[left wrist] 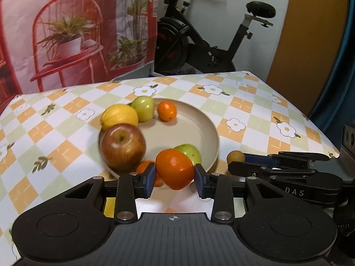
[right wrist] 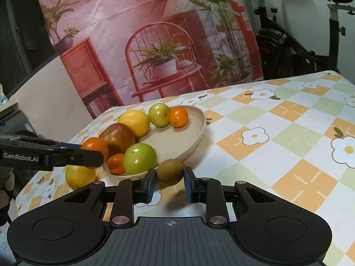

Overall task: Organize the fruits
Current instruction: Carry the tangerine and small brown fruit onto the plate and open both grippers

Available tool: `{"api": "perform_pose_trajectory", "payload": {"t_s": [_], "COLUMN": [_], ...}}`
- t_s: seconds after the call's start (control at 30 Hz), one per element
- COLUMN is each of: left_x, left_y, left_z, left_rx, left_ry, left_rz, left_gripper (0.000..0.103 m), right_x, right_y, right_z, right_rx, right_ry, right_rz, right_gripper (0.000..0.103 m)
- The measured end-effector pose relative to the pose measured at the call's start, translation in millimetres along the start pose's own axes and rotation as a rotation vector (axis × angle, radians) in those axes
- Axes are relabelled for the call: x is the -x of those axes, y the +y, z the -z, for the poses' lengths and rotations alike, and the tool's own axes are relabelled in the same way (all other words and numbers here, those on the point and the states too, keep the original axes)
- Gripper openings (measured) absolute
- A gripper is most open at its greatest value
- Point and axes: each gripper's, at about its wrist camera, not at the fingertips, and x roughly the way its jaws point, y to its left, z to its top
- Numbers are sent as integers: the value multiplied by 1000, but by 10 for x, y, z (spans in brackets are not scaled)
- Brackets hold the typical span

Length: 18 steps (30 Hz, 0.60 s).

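My left gripper (left wrist: 175, 173) is shut on a large orange (left wrist: 174, 169), held just above the near rim of a beige plate (left wrist: 199, 133). The plate carries a red apple (left wrist: 123, 146), a lemon (left wrist: 118, 116), two green fruits (left wrist: 143, 108) (left wrist: 188, 153), a small orange (left wrist: 166, 110) and a mandarin (left wrist: 144, 166). My right gripper (right wrist: 170, 177) is shut on a brown kiwi (right wrist: 170, 171), close to the plate's (right wrist: 195, 133) near edge. In the right wrist view the left gripper (right wrist: 97, 155) comes in from the left with the orange (right wrist: 95, 147).
A second lemon (right wrist: 79, 176) lies on the checked flower tablecloth (right wrist: 277, 133) beside the plate, under the left gripper. A printed backdrop (right wrist: 155, 44) hangs behind the table and an exercise bike (left wrist: 199, 35) stands beyond its far edge.
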Motion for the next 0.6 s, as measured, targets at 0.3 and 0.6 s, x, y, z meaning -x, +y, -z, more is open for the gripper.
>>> {"api": "perform_pose_trajectory", "payload": {"t_s": [0.3, 0.6], "left_x": [-269, -585], "left_y": [-222, -364], "left_z": [-275, -356], "left_rx": [-80, -154], "left_ry": [2, 50], "left_rz": [10, 21], "left_gripper": [39, 39], "right_x": [45, 54], "right_y": [-243, -461], "right_z": [-111, -145], "right_rx": [4, -44], "right_ry": [-42, -74], "right_rz": [24, 20], "right_gripper": [25, 25]}}
